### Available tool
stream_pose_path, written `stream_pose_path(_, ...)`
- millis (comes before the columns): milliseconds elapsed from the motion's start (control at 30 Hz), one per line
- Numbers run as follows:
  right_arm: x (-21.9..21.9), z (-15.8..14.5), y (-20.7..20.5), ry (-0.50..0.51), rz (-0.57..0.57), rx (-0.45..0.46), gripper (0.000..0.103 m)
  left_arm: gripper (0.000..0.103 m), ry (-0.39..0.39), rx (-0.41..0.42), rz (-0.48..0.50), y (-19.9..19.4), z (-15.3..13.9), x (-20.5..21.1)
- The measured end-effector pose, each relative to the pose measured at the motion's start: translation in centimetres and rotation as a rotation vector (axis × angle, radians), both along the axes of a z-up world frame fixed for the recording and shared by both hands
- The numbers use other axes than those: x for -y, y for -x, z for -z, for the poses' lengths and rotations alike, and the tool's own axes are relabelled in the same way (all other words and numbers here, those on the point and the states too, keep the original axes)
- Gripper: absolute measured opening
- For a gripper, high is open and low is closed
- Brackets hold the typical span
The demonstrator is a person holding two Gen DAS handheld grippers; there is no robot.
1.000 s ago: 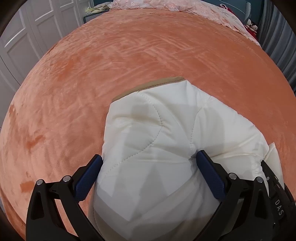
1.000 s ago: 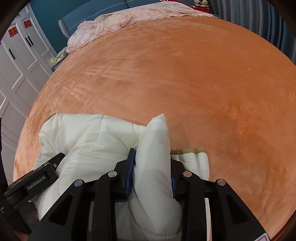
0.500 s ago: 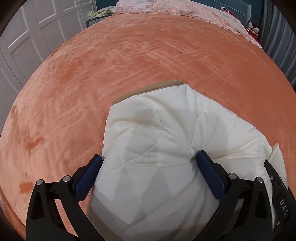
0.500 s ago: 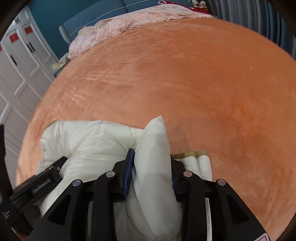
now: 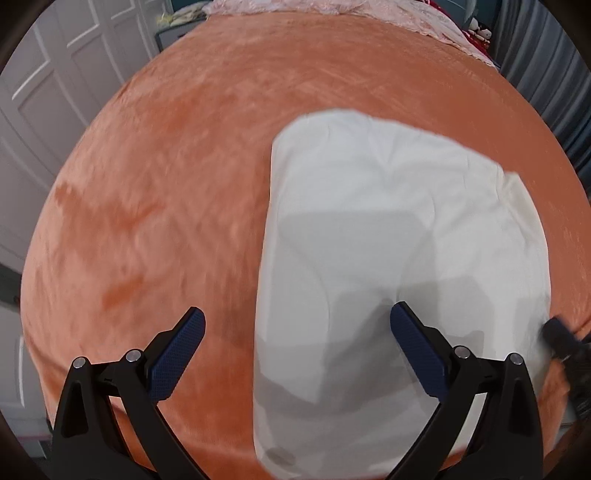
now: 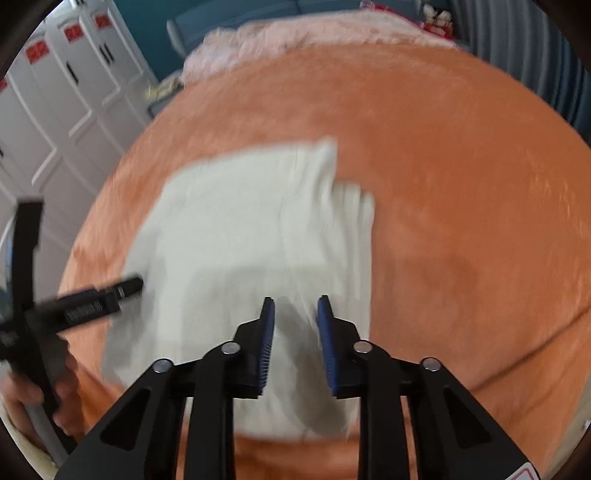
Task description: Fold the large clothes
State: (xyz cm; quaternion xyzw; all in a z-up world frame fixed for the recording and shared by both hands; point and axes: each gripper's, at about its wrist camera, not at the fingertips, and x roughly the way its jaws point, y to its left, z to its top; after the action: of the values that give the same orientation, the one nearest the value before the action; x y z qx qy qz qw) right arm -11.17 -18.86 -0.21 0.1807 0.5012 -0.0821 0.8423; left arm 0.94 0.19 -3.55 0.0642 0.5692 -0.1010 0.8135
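A cream quilted jacket (image 5: pixel 388 221) lies folded into a compact bundle on the orange bed cover (image 5: pixel 166 184). My left gripper (image 5: pixel 297 312) hangs above its near left edge, jaws wide open and holding nothing. In the right wrist view the jacket (image 6: pixel 240 229) is blurred. My right gripper (image 6: pixel 295 301) hovers above the jacket's near part. Its jaws stand narrow and are closing, with no cloth pinched between the pads. The left gripper (image 6: pixel 92 299) also shows at the left of that view, held by a hand (image 6: pixel 22 398).
White wardrobe doors (image 5: pixel 55 92) stand to the left of the bed. A pink quilt (image 5: pixel 332 7) lies at the far end, and a grey curtain (image 5: pixel 546 55) hangs on the right. The orange cover (image 6: pixel 461 184) stretches bare around the jacket.
Both grippers have let go of the jacket and lifted up and back from it. The fold that the right gripper pinched now lies flat on the bundle. The left jaws stayed wide open.
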Motion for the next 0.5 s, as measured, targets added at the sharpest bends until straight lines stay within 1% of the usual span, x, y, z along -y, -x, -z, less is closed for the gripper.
stream_pose_path(100,-0.6,1.5,1.0,0.02,-0.003,-0.035,0.021,0.098,-0.001,-0.006,0.001,1.4,0.1,-0.4)
stream_pose_path(267,-0.8,2.2,0.9,0.033,-0.005,-0.052,0.021,0.098,-0.016,0.001,0.003,2.6,0.7,-0.4)
stream_pose_path(500,-2.0,3.2,0.6,0.076,-0.011,-0.047,0.022,0.098,-0.013,0.011,-0.006,3.3,1.4,-0.6)
